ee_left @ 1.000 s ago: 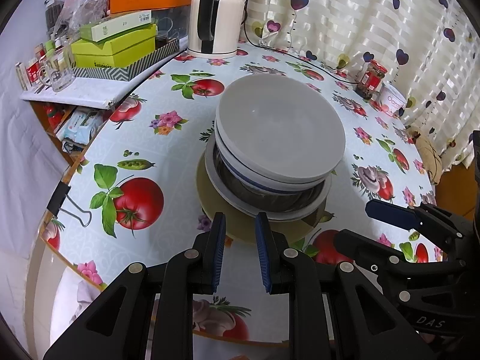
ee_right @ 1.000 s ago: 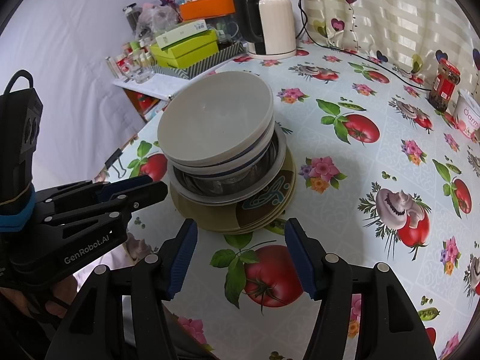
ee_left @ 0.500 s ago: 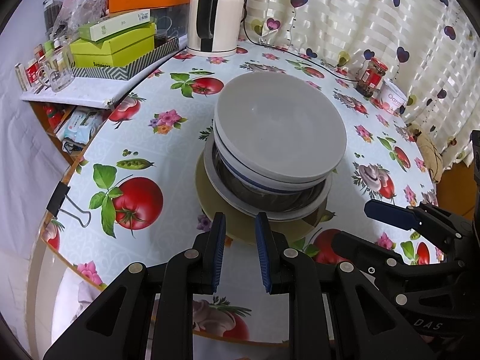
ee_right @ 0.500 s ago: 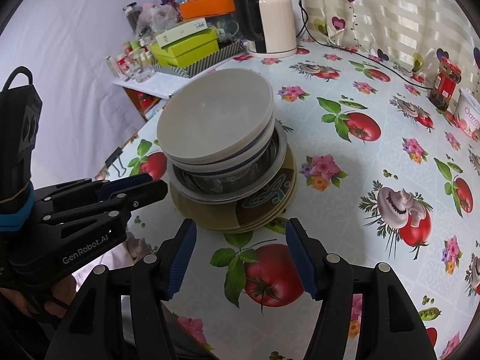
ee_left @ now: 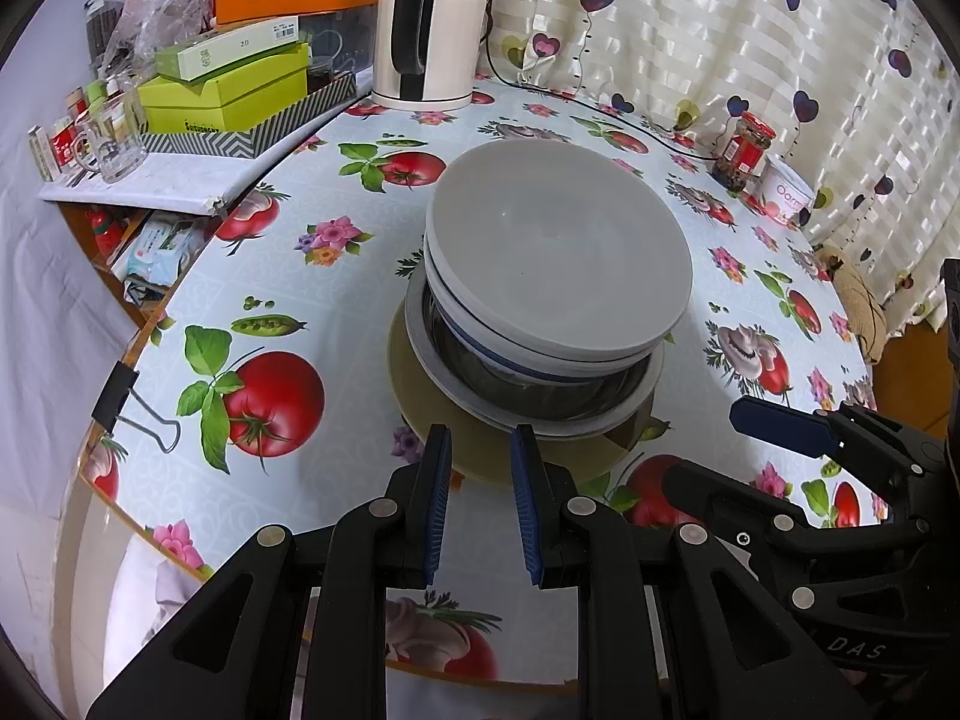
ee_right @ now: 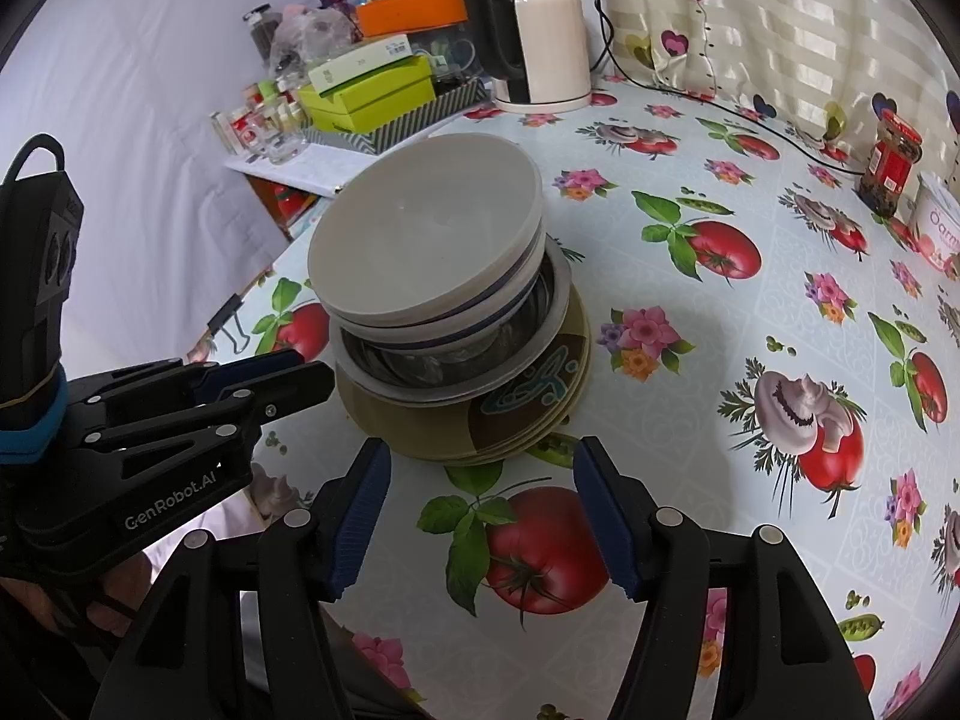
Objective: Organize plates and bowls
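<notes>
One stack stands mid-table: a white bowl (ee_left: pixel 558 246) (ee_right: pixel 426 228) on top, a blue-banded bowl (ee_right: pixel 480 315) under it, then a steel bowl (ee_left: pixel 540 387) in a pale plate, with olive-brown plates (ee_right: pixel 528 414) at the bottom. My left gripper (ee_left: pixel 480 444) hovers just short of the stack's near edge, jaws a narrow gap apart with nothing between them. It also shows at the left of the right wrist view as the left gripper (ee_right: pixel 294 369). My right gripper (ee_right: pixel 483 456) hangs open wide and empty in front of the plates, and appears again as the right gripper (ee_left: pixel 726 450).
An electric kettle (ee_left: pixel 429 30) and its cord sit at the back. Green boxes (ee_left: pixel 222 96) and a glass mug (ee_left: pixel 114 144) crowd a side shelf at the left. A red-lidded jar (ee_left: pixel 744 147) and a white tub (ee_left: pixel 786 198) stand at the right by the curtain. A binder clip (ee_left: pixel 129 405) grips the table's edge.
</notes>
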